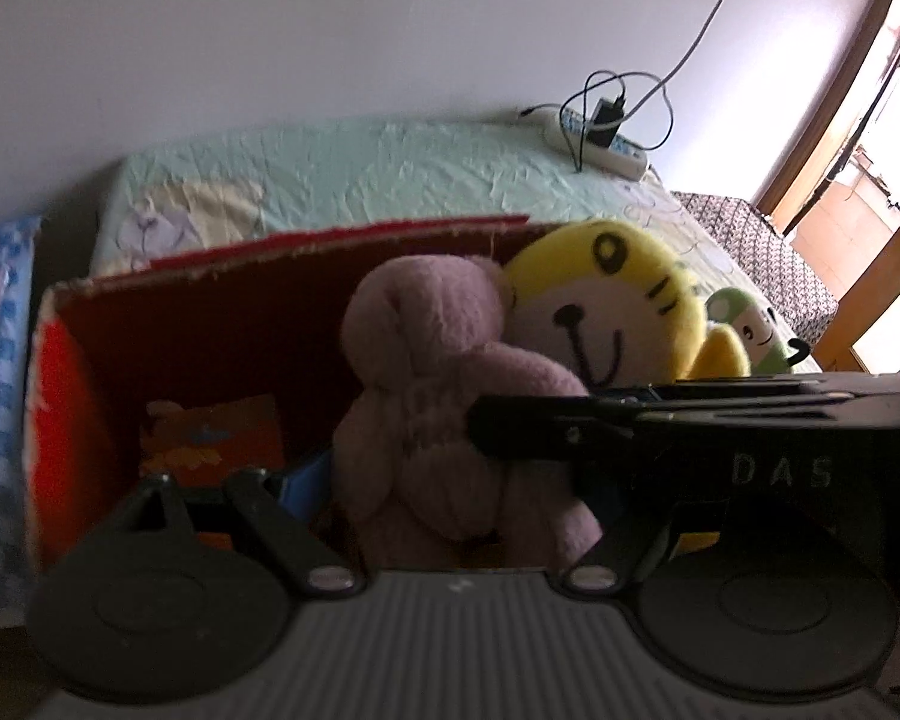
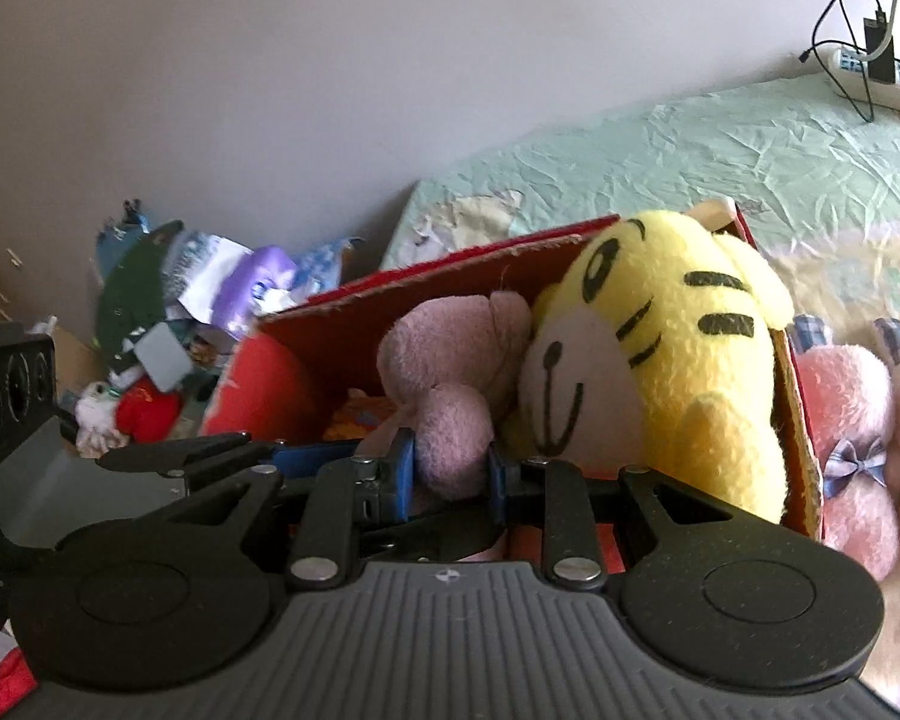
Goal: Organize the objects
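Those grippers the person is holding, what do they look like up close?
Each has a grey ribbed base, two round black discs and black linkage arms with silver rivets. The right gripper has blue finger pads. White letters "DAS" mark the black body beside the left gripper.

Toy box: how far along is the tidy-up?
Done: the yellow tiger plush sits in the red cardboard box. In hand: the right gripper pinches the mauve plush over the box; the left gripper's grip is unclear. Left: the pink plush and the green toy lie outside on the bed.
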Demonstrator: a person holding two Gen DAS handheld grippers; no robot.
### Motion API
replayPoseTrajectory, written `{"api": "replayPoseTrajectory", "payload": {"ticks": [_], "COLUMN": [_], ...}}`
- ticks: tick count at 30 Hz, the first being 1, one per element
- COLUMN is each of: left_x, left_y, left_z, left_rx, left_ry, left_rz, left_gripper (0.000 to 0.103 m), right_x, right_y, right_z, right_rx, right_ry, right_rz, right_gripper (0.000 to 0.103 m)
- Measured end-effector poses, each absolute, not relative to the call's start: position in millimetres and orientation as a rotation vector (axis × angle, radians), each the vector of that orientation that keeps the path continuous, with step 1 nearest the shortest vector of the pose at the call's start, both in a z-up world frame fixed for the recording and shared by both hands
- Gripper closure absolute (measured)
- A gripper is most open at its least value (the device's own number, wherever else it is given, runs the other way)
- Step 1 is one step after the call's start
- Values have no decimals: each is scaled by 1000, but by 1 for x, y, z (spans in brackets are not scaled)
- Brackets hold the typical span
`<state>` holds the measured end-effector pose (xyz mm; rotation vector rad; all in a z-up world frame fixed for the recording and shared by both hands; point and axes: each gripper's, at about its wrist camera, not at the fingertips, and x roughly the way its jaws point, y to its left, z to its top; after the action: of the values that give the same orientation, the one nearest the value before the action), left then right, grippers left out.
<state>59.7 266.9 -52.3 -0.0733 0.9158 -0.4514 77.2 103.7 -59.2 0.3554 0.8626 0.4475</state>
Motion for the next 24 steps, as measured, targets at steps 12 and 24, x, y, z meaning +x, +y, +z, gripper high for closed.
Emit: {"api": "replayPoseTrajectory", "payload": {"ticks": [12,24], "left_x": [68,69], "left_y": [247,242], "left_z": [-62,-66], "left_rx": [16,13], "left_ry": [957,999], "left_rz": [-416,-376], "left_gripper": [21,18], "right_x": [87,81], "right_y": [107,101], "right_z": [-70,-68], "right_rx": [305,351], "right_ry": [890,900], "right_rz": [417,405], "right_gripper": [82,82]}}
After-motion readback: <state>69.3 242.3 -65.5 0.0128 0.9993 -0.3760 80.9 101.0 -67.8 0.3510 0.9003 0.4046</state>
